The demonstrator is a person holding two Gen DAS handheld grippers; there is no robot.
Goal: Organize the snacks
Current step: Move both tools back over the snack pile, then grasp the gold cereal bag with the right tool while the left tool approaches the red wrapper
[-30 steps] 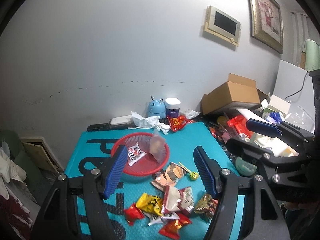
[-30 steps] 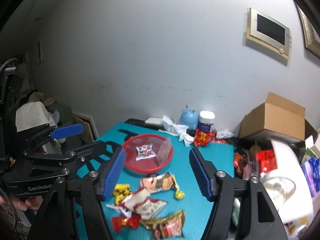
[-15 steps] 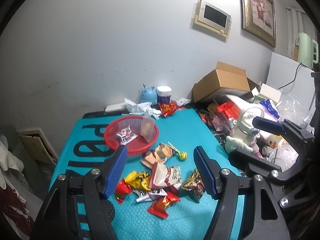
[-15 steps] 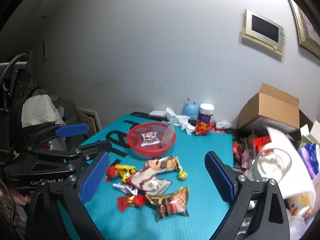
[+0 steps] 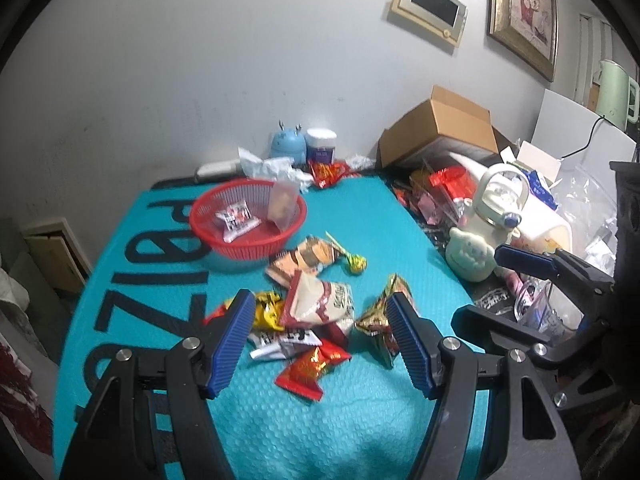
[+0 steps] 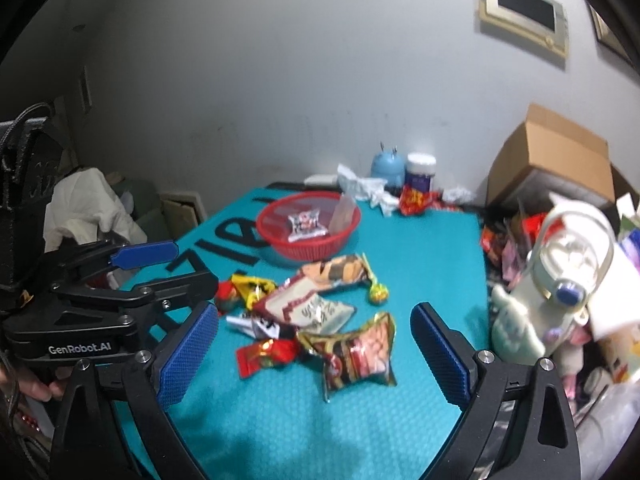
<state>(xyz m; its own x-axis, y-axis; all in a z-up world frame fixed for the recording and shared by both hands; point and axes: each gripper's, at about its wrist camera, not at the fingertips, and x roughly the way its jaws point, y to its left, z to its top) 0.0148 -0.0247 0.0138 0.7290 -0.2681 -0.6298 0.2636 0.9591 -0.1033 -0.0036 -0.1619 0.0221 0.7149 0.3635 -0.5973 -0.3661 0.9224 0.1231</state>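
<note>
A red mesh basket (image 5: 208, 222) (image 6: 276, 236) stands at the back of the teal mat (image 5: 360, 420) and holds a white snack pack (image 5: 237, 219) and a clear packet (image 5: 282, 204). A pile of loose snack packets (image 5: 316, 308) (image 6: 316, 312) lies in front of it, with a lollipop (image 5: 356, 263) and a dark foil bag (image 6: 360, 354). My left gripper (image 5: 322, 340) is open and empty above the pile. My right gripper (image 6: 314, 354) is open and empty, over the foil bag.
A blue figurine (image 5: 287, 145) and a white-lidded jar (image 5: 320, 146) stand by the wall with crumpled wrappers. A cardboard box (image 5: 444, 128), a white kettle-like toy (image 5: 500, 216) and clutter crowd the right side. The mat's left edge drops off.
Both grippers have pulled back and tilted down, so the snack pile now lies between their fingers. The right gripper's jaws have opened wider. The snacks have not moved.
</note>
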